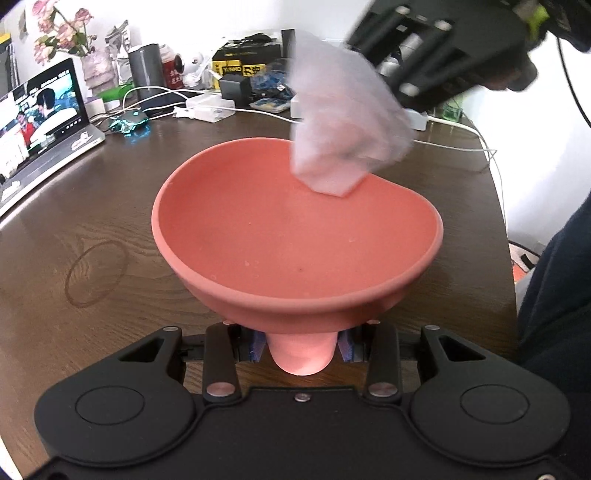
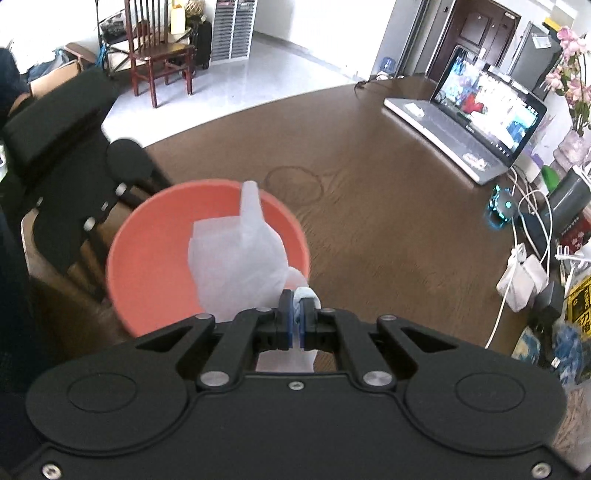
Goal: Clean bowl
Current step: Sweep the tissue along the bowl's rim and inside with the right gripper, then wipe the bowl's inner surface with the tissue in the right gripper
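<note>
A salmon-pink bowl with a narrow round foot is held above a dark wooden surface, tilted so its open side faces the left wrist camera. The left gripper has its jaws pinching the bowl's foot from both sides, with blue pads pressed against it.

The right gripper comes in from the upper right of the left wrist view. Its jaws are pressed together on a crumpled white tissue, which hangs forward into the bowl. In the left wrist view the tissue touches the inner wall near the far rim and is blurred.

In the right wrist view the bowl sits left of centre, with the left gripper's black body behind it at the far left.

On the surface beyond the bowl are an open laptop showing a video, a glowing computer mouse, white cables and chargers, and pink flowers. A faint ring mark shows on the wood. A wooden chair stands on the pale floor in the background.
</note>
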Demonstrator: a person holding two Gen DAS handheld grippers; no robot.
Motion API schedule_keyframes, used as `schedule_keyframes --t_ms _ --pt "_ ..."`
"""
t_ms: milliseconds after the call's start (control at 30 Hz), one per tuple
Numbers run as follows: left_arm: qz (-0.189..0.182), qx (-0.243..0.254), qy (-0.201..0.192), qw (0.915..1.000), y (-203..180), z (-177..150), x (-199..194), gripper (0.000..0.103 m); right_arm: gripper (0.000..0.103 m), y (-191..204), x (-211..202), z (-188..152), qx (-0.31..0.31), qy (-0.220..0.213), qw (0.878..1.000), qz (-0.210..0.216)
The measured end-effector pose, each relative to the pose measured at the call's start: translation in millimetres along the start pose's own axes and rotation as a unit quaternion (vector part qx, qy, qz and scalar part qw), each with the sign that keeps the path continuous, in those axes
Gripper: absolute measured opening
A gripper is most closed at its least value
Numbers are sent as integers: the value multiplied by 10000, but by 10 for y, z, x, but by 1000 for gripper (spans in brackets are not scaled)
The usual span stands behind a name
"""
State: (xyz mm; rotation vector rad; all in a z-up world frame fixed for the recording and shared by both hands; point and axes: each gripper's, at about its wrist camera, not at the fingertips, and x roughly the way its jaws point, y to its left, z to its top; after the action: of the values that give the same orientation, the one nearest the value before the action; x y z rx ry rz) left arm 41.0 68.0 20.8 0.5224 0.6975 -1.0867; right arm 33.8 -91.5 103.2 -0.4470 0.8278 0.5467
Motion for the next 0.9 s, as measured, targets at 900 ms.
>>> schedule_keyframes --t_ms 900 --pt "-20 167 -8 9999 -14 -17 6 39 3 651 204 430 -1144 -79 9883 1006"
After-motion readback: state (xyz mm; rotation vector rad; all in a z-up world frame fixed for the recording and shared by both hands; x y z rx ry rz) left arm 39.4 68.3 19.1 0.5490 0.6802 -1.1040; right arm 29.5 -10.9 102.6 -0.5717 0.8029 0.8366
